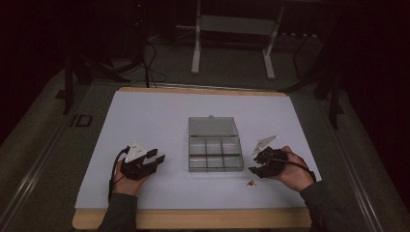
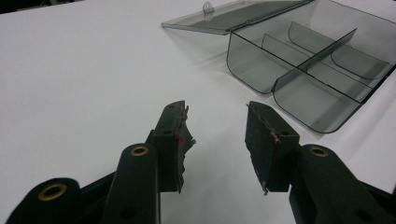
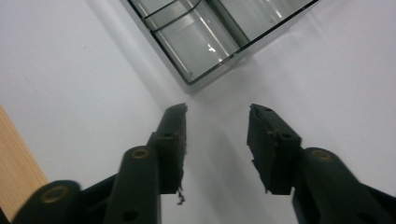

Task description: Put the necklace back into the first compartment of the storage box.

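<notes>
A clear grey compartment box [image 1: 215, 153] lies in the middle of the white table sheet [image 1: 145, 116], its lid [image 1: 213, 126] folded back flat behind it. Its compartments look empty. My left gripper [image 1: 155, 158] rests left of the box, open, with nothing between its jaws; the left gripper view has the box [image 2: 317, 70] ahead and to the right of that gripper [image 2: 215, 123]. My right gripper [image 1: 256, 164] sits right of the box, open and empty, with a box corner [image 3: 205, 46] just ahead of it [image 3: 217, 123]. A small brownish bit [image 1: 251, 183] lies on the sheet near it.
The sheet covers a wooden table whose front edge [image 1: 193, 218] shows below my hands. A white metal stand [image 1: 232, 29] is on the floor beyond the table. Cables [image 1: 150, 67] trail on the dark floor at the back left.
</notes>
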`<state>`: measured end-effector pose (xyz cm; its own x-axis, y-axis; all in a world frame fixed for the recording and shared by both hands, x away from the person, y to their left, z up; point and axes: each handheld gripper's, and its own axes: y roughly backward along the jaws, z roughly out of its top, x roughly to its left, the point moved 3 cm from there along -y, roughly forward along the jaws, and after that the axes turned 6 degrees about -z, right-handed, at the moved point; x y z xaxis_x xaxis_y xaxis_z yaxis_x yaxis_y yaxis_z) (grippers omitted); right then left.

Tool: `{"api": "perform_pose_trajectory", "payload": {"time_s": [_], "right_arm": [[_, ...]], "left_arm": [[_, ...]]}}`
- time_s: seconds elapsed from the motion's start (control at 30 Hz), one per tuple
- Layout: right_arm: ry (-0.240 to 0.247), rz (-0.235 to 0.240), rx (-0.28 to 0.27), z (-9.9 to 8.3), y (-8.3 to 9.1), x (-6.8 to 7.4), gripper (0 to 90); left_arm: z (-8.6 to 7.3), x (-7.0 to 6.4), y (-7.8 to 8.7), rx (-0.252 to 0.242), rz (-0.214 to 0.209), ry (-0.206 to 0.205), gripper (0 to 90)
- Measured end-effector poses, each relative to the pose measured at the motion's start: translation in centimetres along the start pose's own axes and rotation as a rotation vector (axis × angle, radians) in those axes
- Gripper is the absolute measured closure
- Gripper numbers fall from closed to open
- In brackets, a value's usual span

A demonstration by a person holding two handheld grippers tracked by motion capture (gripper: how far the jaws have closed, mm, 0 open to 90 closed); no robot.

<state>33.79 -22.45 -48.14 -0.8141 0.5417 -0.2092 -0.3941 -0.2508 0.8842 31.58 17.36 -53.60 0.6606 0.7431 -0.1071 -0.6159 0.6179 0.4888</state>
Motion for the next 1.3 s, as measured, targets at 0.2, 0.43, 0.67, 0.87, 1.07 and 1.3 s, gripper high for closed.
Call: {"api": "perform_pose_trajectory", "payload": {"time_s": [0.2, 0.43, 0.67, 0.87, 1.07, 1.3], "right_arm": [[0.024, 0.024, 0.034, 0.0, -0.3, 0.3, 62.4], [0.052, 0.047, 0.084, -0.5, -0.7, 0.7, 69.9], [0.092, 0.06, 0.12, -0.5, -1.0, 1.1, 76.2], [0.096, 0.08, 0.147, -0.5, -1.4, 1.2, 74.1], [0.103, 0.103, 0.178, -0.6, -1.8, 1.4, 70.4], [0.091, 0.126, 0.196, -0.6, -2.0, 1.4, 66.8]], "left_arm": [[0.0, 0.0, -0.1, 0.001, -0.001, -0.002, 58.6], [0.0, -0.1, -0.1, 0.006, -0.003, 0.0, 58.6], [0.0, -0.1, -0.2, 0.006, -0.005, -0.003, 58.6], [0.0, -0.1, -0.2, 0.009, -0.005, -0.001, 58.6], [0.0, -0.1, -0.2, 0.008, -0.005, -0.002, 58.6], [-0.1, -0.1, -0.3, 0.009, -0.003, -0.003, 58.5]]}}
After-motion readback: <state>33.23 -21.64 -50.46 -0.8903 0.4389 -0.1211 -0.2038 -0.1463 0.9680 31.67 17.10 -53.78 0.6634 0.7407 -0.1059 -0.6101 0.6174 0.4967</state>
